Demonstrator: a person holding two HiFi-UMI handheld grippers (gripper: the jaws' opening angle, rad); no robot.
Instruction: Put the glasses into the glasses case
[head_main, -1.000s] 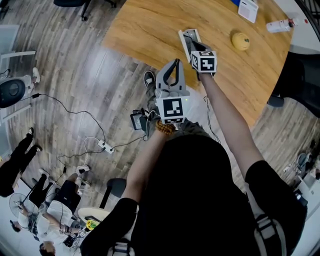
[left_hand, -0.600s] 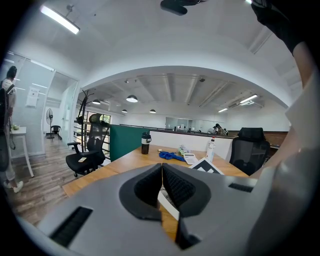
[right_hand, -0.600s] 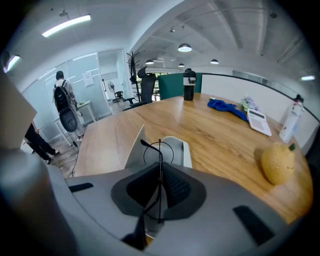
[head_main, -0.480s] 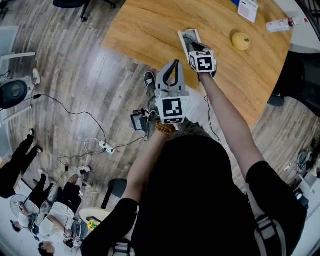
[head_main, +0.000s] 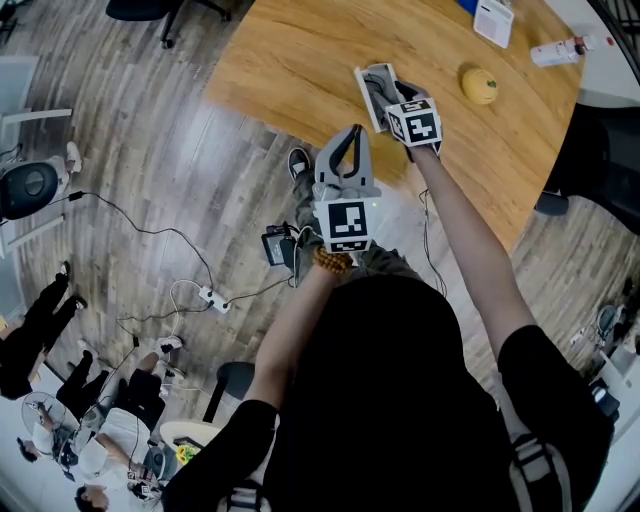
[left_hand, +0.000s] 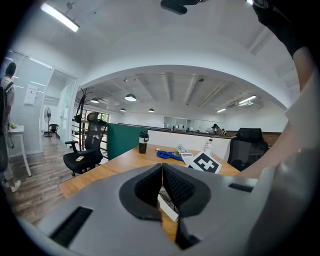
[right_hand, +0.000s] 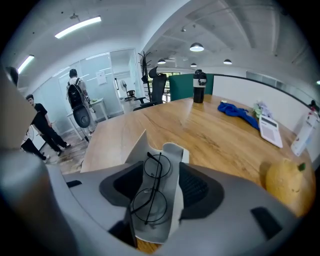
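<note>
Wooden table (head_main: 290, 60): down-tilted right tool (right_hand: 160, 186), jaws just opened, straddles glasses (right_hand: 152, 186) in case (right_hand: 173, 152); left tool (left_hand: 161, 171) closed, level

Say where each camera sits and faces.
Head view: on the person's head, facing steeply down at the table; shows torso, both arms, left gripper, right gripper.
Left gripper view: on the left gripper, facing level across the table; shut jaws, right arm.
Right gripper view: on the right gripper, tilted down at the glasses in the glasses case between jaws that have just been opening.
Shared: head and right gripper views both show the glasses case and a yellow fruit.
</note>
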